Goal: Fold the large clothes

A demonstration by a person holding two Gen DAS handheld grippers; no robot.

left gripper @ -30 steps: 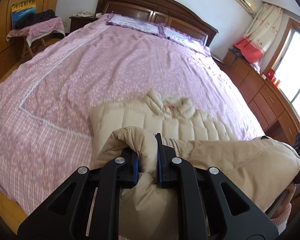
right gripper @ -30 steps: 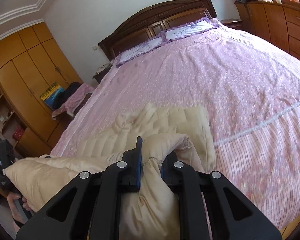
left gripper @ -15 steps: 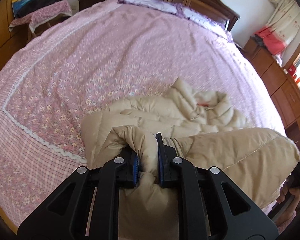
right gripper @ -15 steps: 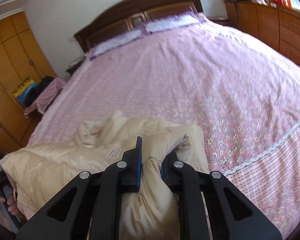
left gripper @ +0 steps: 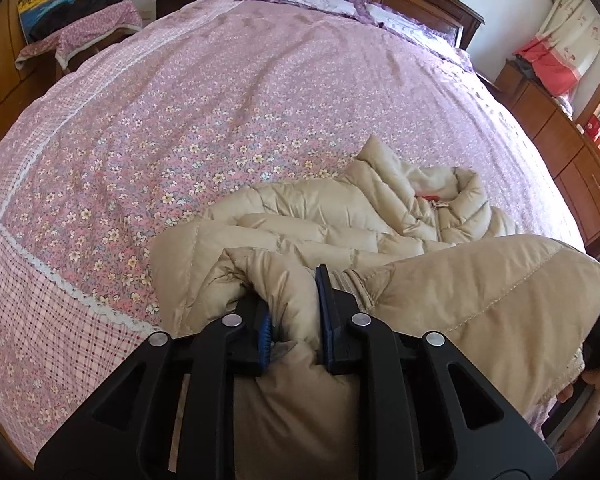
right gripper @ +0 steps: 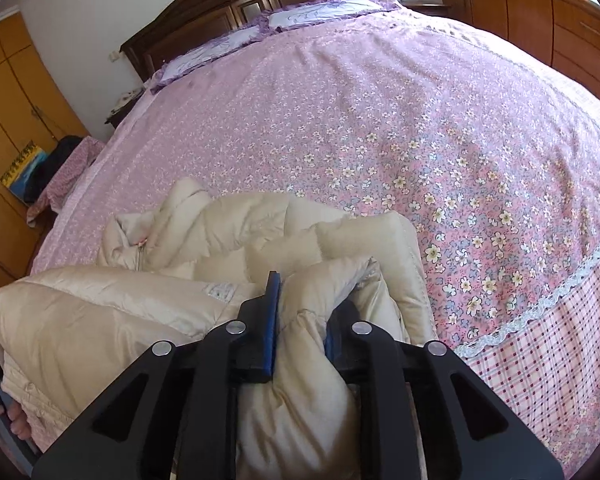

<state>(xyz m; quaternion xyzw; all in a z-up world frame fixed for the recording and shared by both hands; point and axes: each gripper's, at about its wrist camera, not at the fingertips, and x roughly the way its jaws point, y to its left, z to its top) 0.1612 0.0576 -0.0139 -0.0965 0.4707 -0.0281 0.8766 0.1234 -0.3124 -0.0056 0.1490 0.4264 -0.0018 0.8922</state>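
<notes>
Puffy beige jacket (left gripper: pixel 320 236) on the bed (left gripper: pixel 180 120) — soft, light, slippery; both grippers' fingers (left gripper: pixel 327 312), just easing apart, pinch its near hem corners.

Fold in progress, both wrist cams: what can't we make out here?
- Near hem of the beige quilted puffer jacket: both views, hidden behind the black tongs and cut off by the bottom edge.
- Pad contact of the left tongs and right tongs: fabric bulges over them.
- Jacket's underlayer: covered by the folded-over flap.
</notes>
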